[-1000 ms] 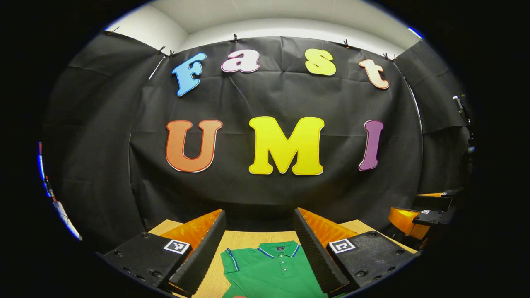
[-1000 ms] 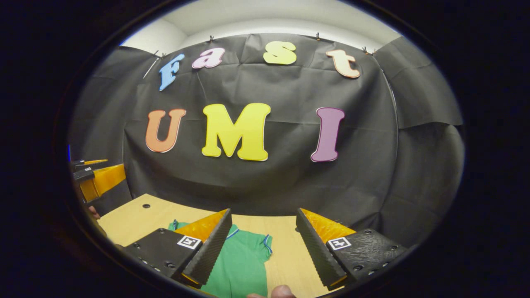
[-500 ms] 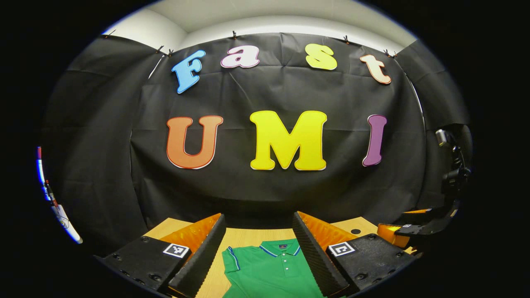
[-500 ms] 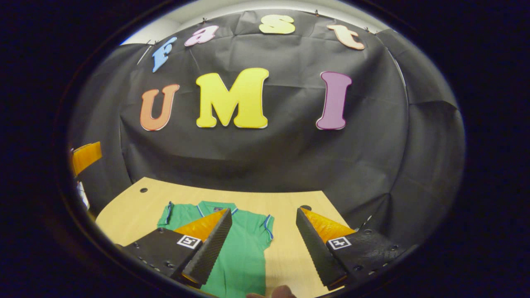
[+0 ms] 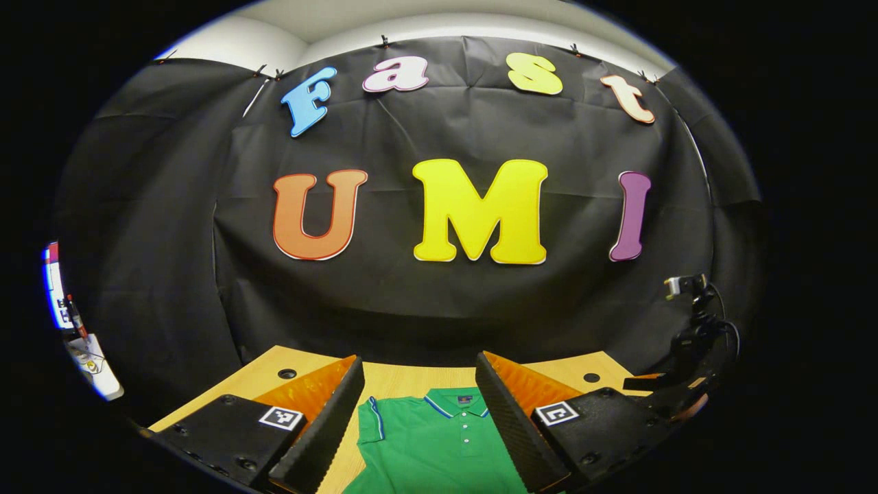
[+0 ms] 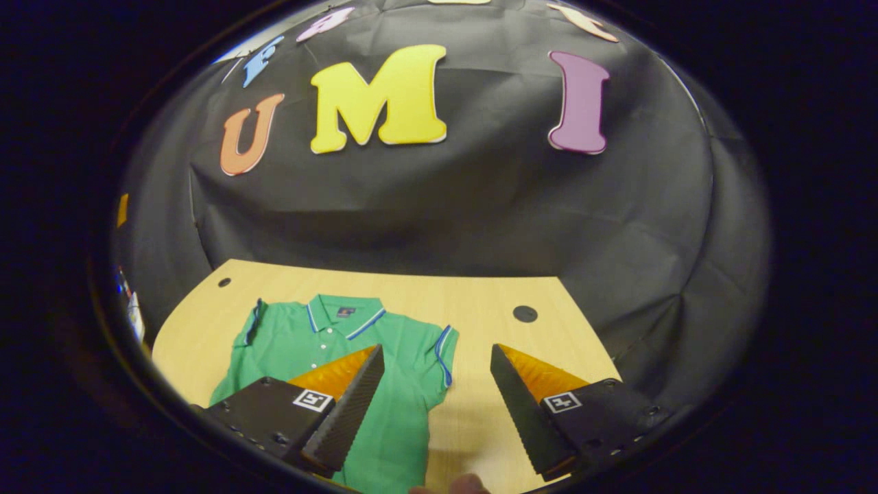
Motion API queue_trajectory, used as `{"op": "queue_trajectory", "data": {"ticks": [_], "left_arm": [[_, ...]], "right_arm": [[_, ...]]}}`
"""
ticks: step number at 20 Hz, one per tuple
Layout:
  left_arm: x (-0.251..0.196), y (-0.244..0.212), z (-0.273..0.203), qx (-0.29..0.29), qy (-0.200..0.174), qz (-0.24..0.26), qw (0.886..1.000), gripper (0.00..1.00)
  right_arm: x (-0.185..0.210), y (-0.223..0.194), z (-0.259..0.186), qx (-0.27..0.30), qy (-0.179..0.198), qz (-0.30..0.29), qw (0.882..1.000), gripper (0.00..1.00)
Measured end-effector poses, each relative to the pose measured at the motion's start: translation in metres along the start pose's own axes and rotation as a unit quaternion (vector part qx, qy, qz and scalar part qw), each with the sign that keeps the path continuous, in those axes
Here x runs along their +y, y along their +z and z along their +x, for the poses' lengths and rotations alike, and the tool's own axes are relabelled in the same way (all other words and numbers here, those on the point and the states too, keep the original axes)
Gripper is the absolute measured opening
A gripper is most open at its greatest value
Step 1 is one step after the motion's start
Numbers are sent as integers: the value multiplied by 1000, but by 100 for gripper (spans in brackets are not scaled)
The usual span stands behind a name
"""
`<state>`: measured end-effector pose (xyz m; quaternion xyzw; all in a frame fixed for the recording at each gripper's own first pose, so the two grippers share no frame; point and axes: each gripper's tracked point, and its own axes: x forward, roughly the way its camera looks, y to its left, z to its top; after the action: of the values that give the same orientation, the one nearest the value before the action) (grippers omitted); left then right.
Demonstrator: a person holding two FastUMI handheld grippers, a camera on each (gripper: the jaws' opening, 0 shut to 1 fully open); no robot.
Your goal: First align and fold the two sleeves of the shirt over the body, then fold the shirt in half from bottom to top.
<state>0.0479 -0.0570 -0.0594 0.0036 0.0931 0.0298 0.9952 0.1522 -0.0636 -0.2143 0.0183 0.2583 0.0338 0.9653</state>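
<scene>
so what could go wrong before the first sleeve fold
1. The right gripper hangs open above the sleeve near bare table; closing off target may catch nothing.
2. The shirt lies flat, so a deep pinch could lift the body layer too.
3. The left gripper is open over the collar, away from its sleeve.

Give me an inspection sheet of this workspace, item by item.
Surface: light wooden table with round holes.
Job's things: green polo shirt lying flat, collar toward the wall, both short sleeves spread out, not yet folded.
Clutter: nothing seen on the table.
Grippers: left gripper open above the shirt's collar; right gripper open over the shirt's edge and bare table, a fingertip at the bottom edge of its view.
Cables: black cable on a device at the right edge of the left gripper view.
Surroundings: black cloth wall.
</scene>
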Motion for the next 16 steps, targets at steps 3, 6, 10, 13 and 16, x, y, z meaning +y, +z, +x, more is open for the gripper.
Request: {"op": "queue_trajectory", "data": {"ticks": [3,6,10,13,16], "left_arm": [[-2,-3,4,7,20,10,1000,100],[-4,-3,2,12,35,16,999,100],[-8,-7,4,18,41,21,999,100],[-12,-13,7,28,37,20,999,100],[-12,-13,11,32,34,25,999,99]], "right_arm": [[-3,-29,51,47,13,1,999,95],[-9,-46,86,67,15,-15,998,96],[-16,-64,117,91,13,-4,996,94],[-16,-78,131,115,16,0,993,91],[-16,-93,141,147,9,12,989,61]]}}
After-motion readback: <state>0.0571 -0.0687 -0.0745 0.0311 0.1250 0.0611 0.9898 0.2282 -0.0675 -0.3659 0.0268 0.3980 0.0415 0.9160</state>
